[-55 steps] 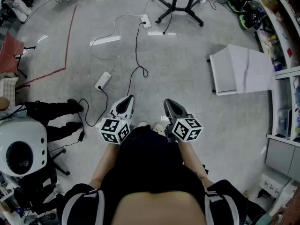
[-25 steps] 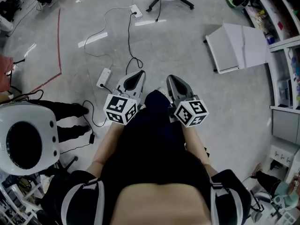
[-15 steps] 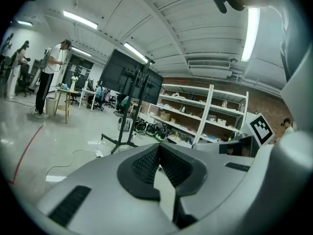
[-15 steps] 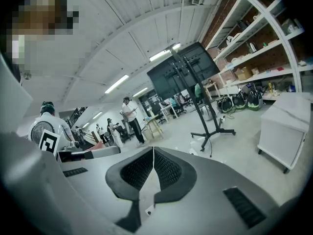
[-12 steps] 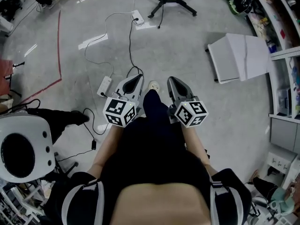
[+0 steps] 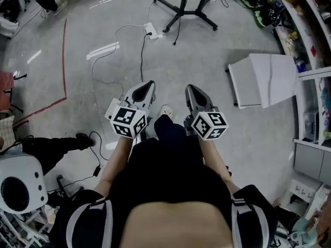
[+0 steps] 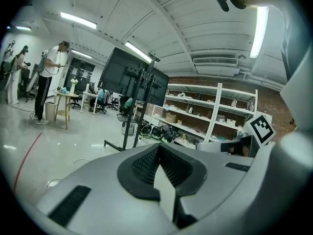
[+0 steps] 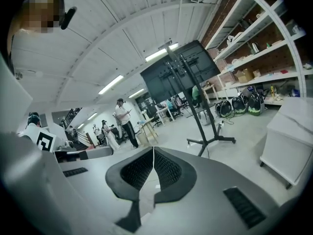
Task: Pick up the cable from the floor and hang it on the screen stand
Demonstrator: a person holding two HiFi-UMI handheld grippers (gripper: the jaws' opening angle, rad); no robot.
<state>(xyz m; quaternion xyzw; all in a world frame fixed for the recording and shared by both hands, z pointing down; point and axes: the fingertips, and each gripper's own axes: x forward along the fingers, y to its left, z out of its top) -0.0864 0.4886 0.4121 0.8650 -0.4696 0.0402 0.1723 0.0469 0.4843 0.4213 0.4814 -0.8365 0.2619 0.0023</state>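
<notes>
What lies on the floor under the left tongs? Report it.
A black cable runs from the white power strip down the floor and vanishes beneath the left tongs. Its far end is covered by the tongs and their marker cube.

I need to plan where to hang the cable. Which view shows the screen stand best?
The right gripper view: the stand shows from screen to feet. The left gripper view has its screen, with the base half behind the left tongs. The head view catches only the base.
</notes>
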